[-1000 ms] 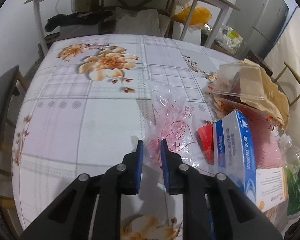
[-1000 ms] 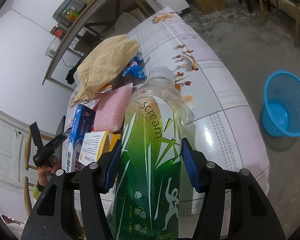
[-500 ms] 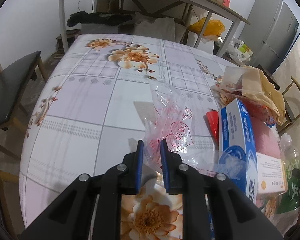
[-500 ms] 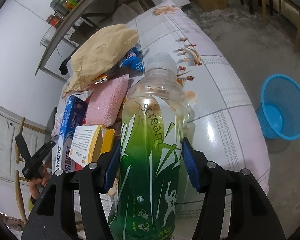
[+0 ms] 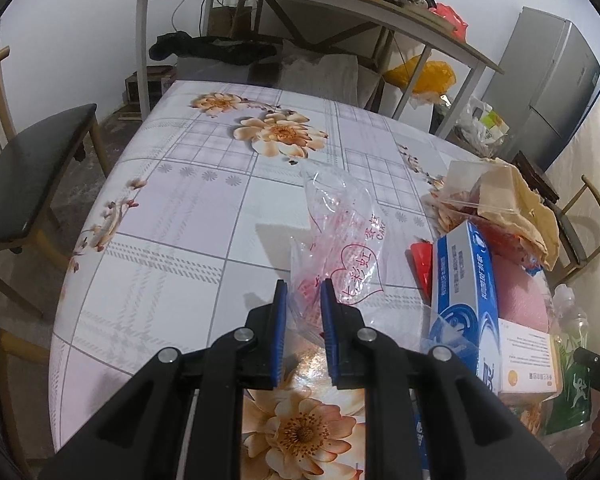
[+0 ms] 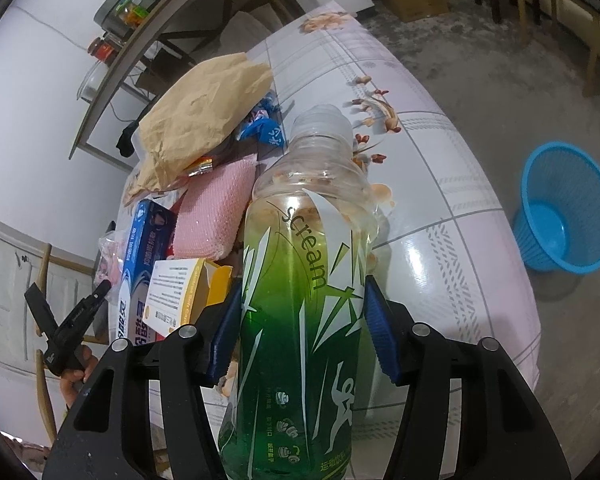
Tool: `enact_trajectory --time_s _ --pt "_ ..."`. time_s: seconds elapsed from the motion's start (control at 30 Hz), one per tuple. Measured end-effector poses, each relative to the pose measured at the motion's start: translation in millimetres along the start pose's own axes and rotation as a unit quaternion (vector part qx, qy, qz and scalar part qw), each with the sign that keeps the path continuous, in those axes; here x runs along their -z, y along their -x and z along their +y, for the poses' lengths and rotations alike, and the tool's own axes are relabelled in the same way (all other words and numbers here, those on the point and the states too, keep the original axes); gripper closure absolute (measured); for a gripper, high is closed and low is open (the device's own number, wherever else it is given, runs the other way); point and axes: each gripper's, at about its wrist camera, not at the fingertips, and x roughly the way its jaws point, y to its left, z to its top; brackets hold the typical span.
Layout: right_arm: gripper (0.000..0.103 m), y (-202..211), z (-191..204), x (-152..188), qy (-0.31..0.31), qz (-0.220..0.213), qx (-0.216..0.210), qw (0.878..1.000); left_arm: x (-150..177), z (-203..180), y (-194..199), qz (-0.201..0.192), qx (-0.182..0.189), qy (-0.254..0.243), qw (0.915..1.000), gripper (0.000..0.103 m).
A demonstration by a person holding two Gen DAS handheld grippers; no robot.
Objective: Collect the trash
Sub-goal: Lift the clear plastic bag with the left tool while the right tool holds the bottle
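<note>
Even, cool indoor light; glare patch on the glossy table (image 6: 428, 276); strong fisheye bending with black corners; both views sharp

Left half of the table (image 5: 172, 216) was bare cloth, open for a pass from the chair (image 5: 32, 168) side. Right half was blocked: paper bag (image 6: 204, 108) heaped over a pink sponge (image 6: 216, 212), with the blue box (image 5: 460, 292) and a yellow-and-white carton (image 6: 176, 292) packed tight beside it. A red wrapper (image 5: 422, 264) sat wedged against the box. The table's near right edge (image 6: 460, 248) was clear cloth. Floor lane to the blue basket (image 6: 568, 208) looked open; basket mouth unobstructed, probably empty, though the fisheye warps it.
</note>
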Motion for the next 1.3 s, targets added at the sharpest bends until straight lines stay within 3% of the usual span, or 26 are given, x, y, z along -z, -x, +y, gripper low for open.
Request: enact_trajectory --time_s 0.47,1.3 --pt "0.049 2.9 0.3 2.0 -0.007 -0.004 -0.004 1.000 4.3 1.8 0.3 -0.001 0.007 0.013 0.9999 0.087" --pt "0.049 17.1 -3.6 4.2 -0.024 -0.027 0.001 0.999 -6.2 -9.7 31.0 -0.052 0.020 0.013 0.9984 0.087"
